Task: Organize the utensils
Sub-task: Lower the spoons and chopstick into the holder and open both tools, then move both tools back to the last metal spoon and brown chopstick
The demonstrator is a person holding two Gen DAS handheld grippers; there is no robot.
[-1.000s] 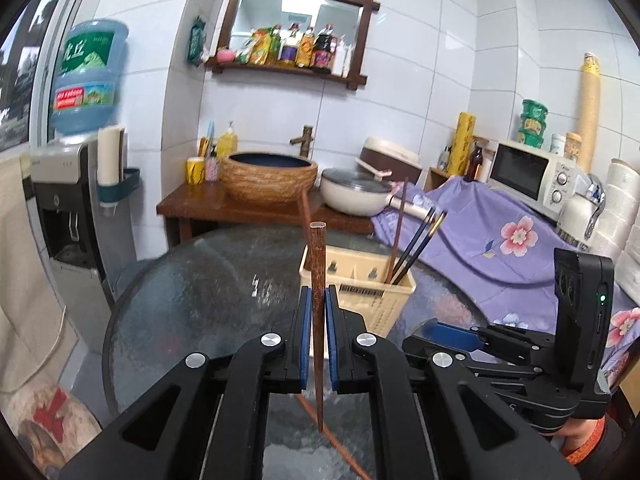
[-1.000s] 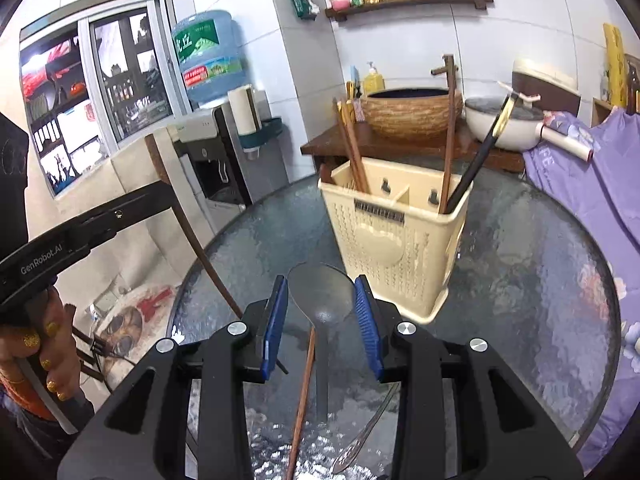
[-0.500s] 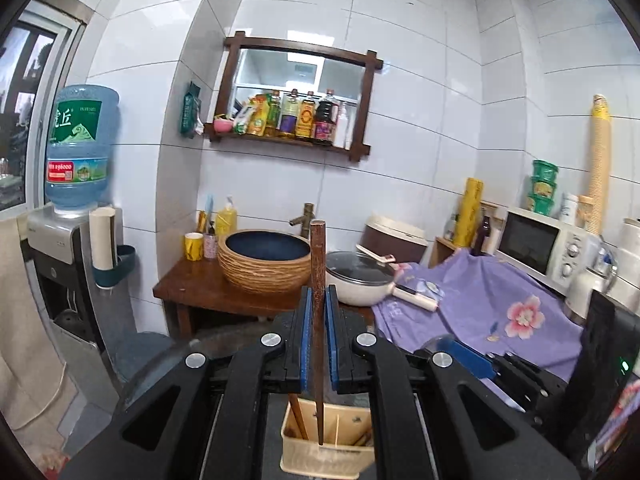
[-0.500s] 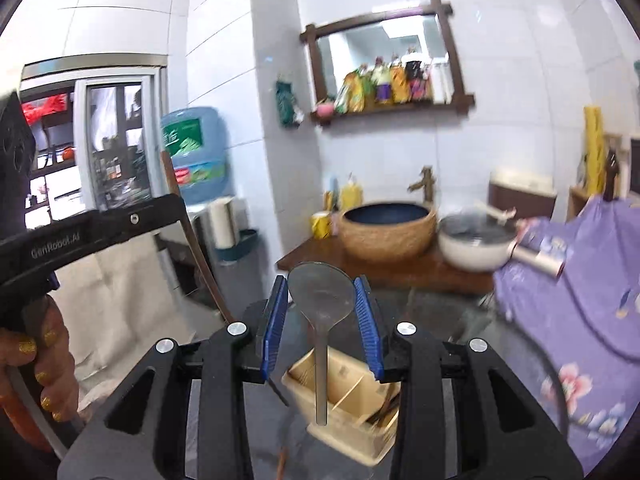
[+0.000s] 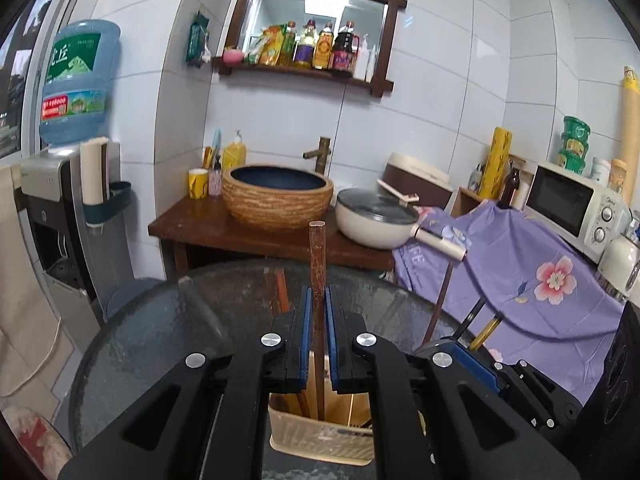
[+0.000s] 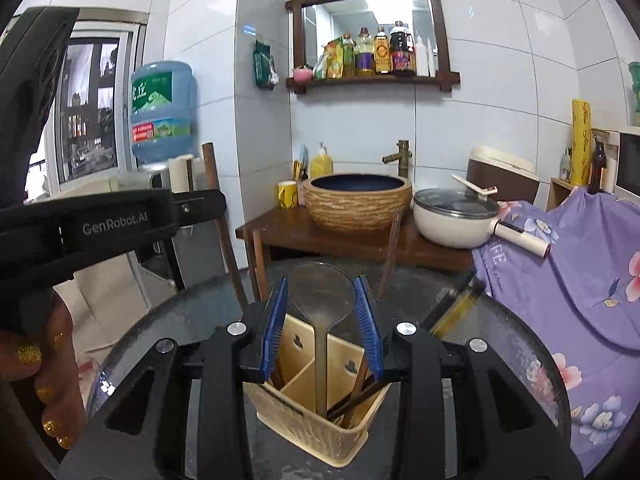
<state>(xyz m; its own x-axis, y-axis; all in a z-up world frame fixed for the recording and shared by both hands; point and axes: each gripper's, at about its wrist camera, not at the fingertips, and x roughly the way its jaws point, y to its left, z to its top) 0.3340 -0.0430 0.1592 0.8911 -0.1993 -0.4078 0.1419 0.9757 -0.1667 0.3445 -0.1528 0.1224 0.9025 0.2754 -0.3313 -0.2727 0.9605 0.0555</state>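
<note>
- Fingers (image 5: 306,340) of our left gripper (image 5: 319,336) are clamped on a brown chopstick (image 5: 317,264); those of our right gripper (image 6: 322,320) pinch the bowl of a metal spoon (image 6: 320,300).
- Against half a second ago, we find both tools lowered: the beige utensil basket (image 6: 316,432) now sits directly beneath each pair of fingers, larger in view, and the glass table (image 5: 160,320) has returned to the left view.
- We note the chopstick stands upright, long axis vertical, square end up, lower end reaching down into the basket's left compartment.
- We note the spoon is likewise vertical, bowl up, handle down into the basket near its central divider; which compartment we cannot tell.
- Other chopsticks (image 6: 356,392) lean in the right compartment.
- Beyond the table we record a wooden stand carrying a woven basin (image 6: 357,200) and a lidded white pan (image 6: 456,216), with a water dispenser (image 5: 76,152) to the left.
</note>
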